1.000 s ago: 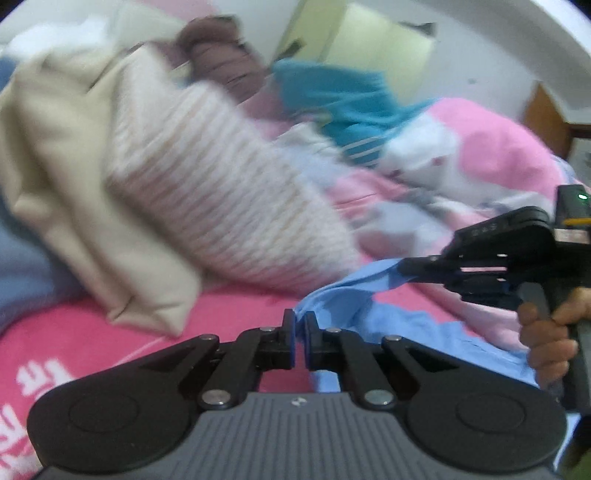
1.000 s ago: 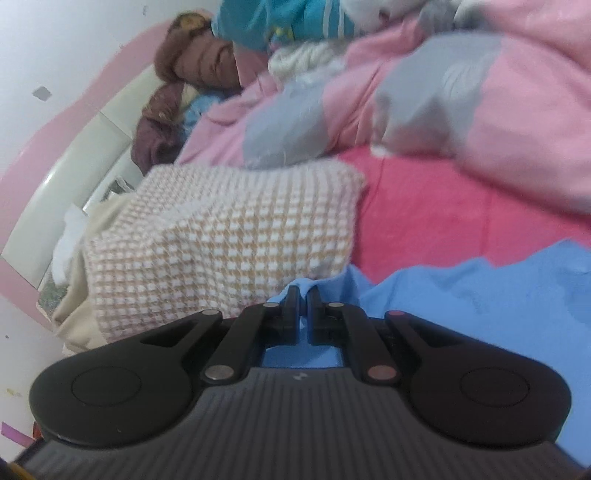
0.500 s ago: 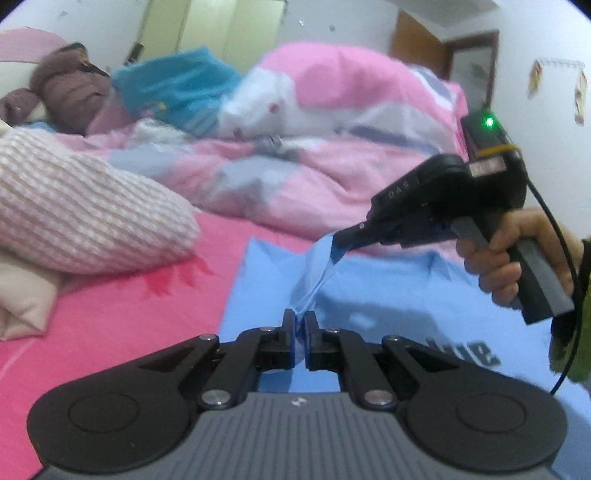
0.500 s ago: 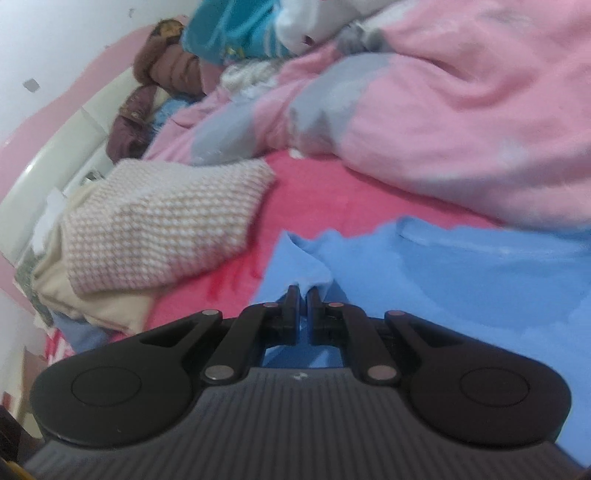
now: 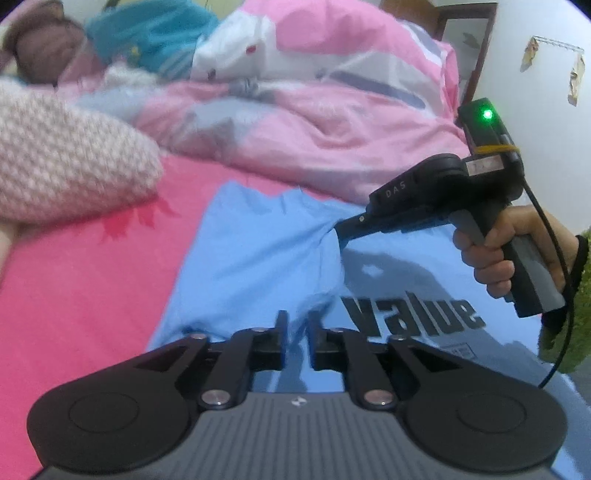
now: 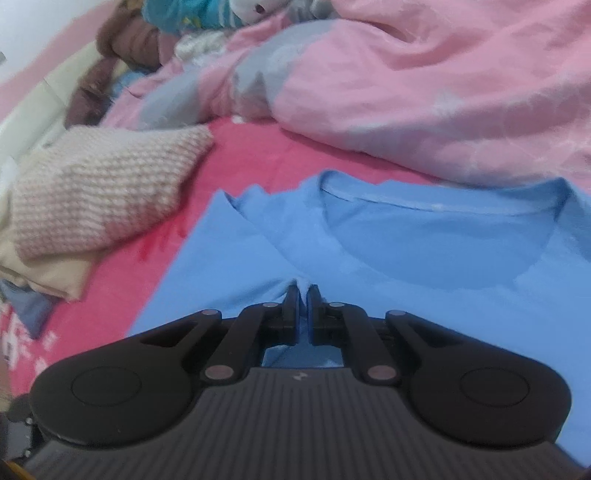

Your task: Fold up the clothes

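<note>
Left gripper: jaws have just been opening and now stand a narrow gap apart. Light blue cotton T-shirt lies in and under the gap; the pads do not press on it.

Right gripper: jaws nearly closed, a small peak of the same T-shirt's fabric pinched between the tips. From the left wrist view this gripper sits ahead and to the right of the left jaws, held by the person's right hand; a green light shows on its top. The cloth bunches at its tip.

T-shirt: spread front-up on the pink-red bed sheet. Dark printed lettering reads "value", just ahead and right of the left jaws. A folded-over panel runs from the left jaws toward the right jaws. Round collar lies beyond the right jaws.

Left of both jaws, farther out: pink-and-white knitted sweater, folded, on top of a beige folded garment.

Beyond the shirt: crumpled pink, grey and white duvet, touching the collar edge.

Farthest: teal knit garment and a brown garment, both blurred.
</note>
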Available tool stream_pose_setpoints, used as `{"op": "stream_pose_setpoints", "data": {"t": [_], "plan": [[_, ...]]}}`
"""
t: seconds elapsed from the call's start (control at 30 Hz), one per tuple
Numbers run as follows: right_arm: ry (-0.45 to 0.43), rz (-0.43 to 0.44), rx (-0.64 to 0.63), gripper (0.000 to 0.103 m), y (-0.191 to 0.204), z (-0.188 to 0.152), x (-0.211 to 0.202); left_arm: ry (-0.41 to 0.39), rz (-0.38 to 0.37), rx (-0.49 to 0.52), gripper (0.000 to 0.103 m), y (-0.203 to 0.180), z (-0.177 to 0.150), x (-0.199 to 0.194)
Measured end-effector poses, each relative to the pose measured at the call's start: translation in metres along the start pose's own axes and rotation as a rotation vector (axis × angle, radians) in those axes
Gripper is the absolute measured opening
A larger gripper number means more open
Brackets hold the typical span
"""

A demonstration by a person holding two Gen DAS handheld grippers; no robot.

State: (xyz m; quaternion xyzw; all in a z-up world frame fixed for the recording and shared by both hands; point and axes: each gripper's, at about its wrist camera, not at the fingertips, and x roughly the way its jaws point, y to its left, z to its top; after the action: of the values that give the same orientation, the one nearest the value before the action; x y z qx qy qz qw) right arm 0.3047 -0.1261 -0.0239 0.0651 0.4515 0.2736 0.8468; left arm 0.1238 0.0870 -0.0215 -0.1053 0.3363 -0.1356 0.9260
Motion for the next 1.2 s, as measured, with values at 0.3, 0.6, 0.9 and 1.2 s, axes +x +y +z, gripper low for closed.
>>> {"op": "stream_pose_setpoints", "data": {"t": [0.3,0.6,0.9,1.2], "plan": [[-0.045,-0.055,0.003,0.006,-0.004,-0.001,-0.031,-0.055,-0.057,-0.136,0.035,0.032,0.005,-0.023],[0.040,0.115,0.034,0.007,0.036,-0.033,-0.040,-0.065,0.107,-0.275,0.036,0.077,0.013,-0.023],[0.000,-0.046,-0.658,0.027,0.132,-0.109,-0.058,-0.023,0.178,-0.274,0.036,0.085,0.010,-0.015],[-0.002,-0.173,-1.018,0.010,0.157,-0.139,-0.023,0.000,0.198,-0.271,0.035,0.087,0.009,-0.007]]}}
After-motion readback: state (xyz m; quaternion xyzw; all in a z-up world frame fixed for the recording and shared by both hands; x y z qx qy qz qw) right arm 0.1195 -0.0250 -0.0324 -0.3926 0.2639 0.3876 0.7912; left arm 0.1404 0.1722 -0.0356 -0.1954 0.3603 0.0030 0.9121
